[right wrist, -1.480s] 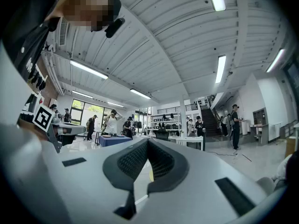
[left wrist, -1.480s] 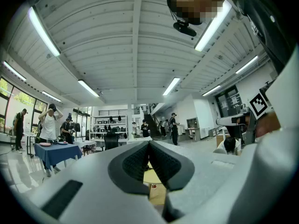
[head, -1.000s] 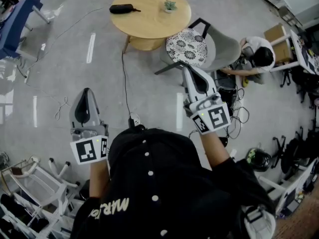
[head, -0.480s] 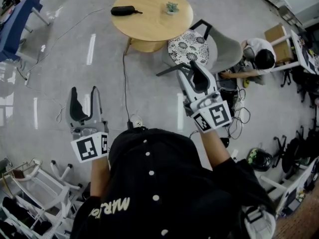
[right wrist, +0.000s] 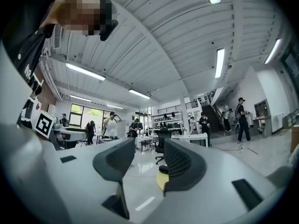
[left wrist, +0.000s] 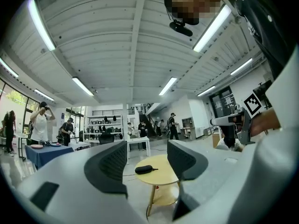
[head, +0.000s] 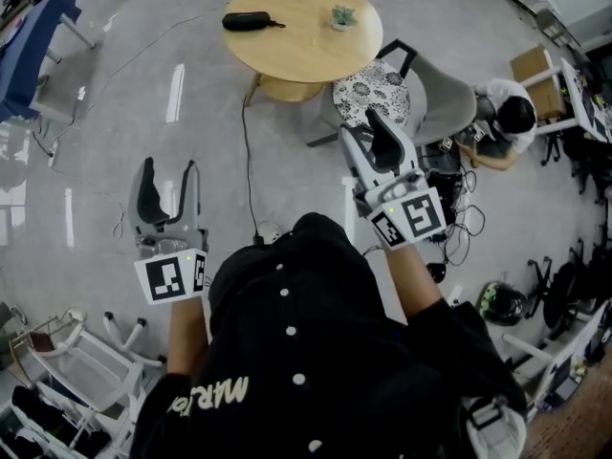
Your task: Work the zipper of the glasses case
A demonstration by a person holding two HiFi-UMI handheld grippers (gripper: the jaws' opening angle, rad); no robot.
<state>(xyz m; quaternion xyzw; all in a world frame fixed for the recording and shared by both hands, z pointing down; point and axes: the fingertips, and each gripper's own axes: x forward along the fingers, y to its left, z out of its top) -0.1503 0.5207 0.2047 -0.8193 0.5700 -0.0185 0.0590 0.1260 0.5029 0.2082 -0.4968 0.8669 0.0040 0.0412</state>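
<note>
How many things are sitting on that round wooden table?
2. A black glasses case lies near the left edge of the table, and a small potted plant stands toward its right. The whole top shows, so none seems hidden.

The round desk (head: 306,41) at the top of the frame is pale, smooth wood, and the glasses case (head: 249,21) on it looks matt black. The grey floor (head: 115,132) is glossy, with light streaks, and the chair cushion (head: 371,92) is patterned cloth.
</note>
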